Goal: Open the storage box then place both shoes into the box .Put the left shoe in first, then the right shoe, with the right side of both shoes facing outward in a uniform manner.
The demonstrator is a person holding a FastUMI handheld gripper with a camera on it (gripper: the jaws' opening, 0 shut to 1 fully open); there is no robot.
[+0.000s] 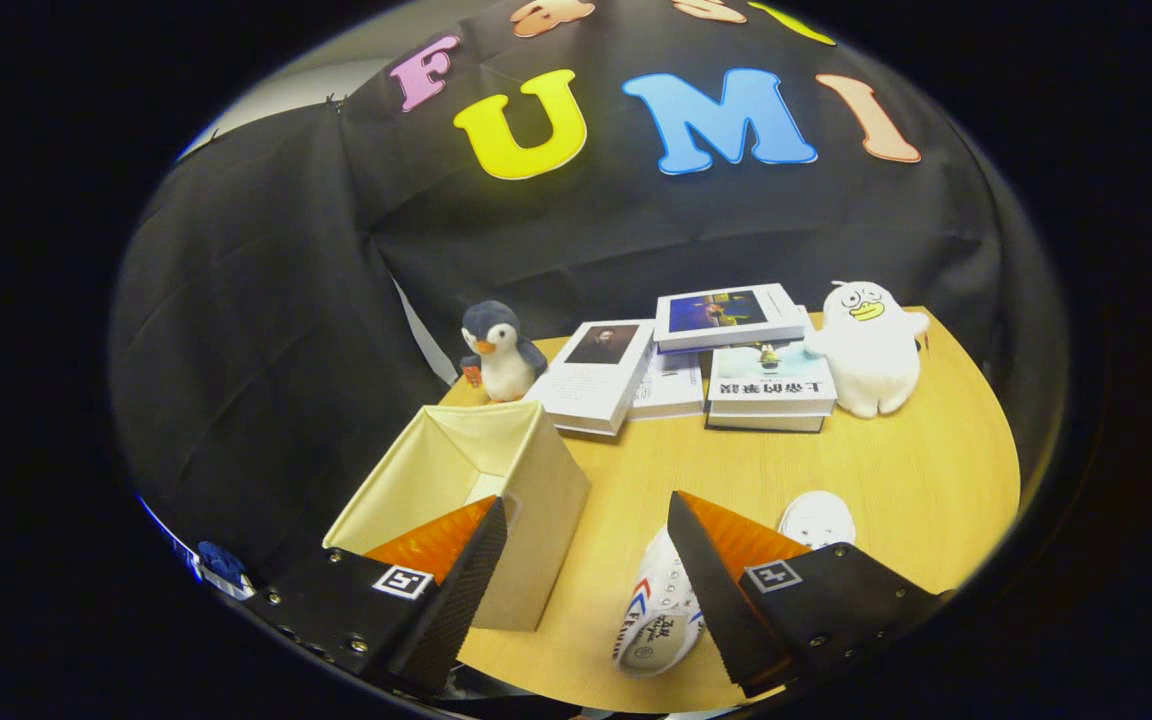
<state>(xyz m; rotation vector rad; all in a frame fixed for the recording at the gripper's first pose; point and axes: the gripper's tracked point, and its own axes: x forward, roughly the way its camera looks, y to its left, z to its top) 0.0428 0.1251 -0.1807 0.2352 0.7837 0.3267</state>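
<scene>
A beige fabric storage box (536, 520) stands open on the round wooden table (896, 470), partly behind my left finger (461, 590). A white sneaker (658, 615) lies on its side just left of my right finger (711, 590), partly covered by it. Beyond the right finger the toe of a second white shoe (816, 518) peeks out. My gripper (586, 520) hovers above the table with its fingers wide apart and nothing between them.
At the back of the table stand a penguin plush (501, 352), several stacked books (726, 360) and a white duck plush (871, 345). Black cloth walls close in behind and to the left. The table's edge curves round on the right.
</scene>
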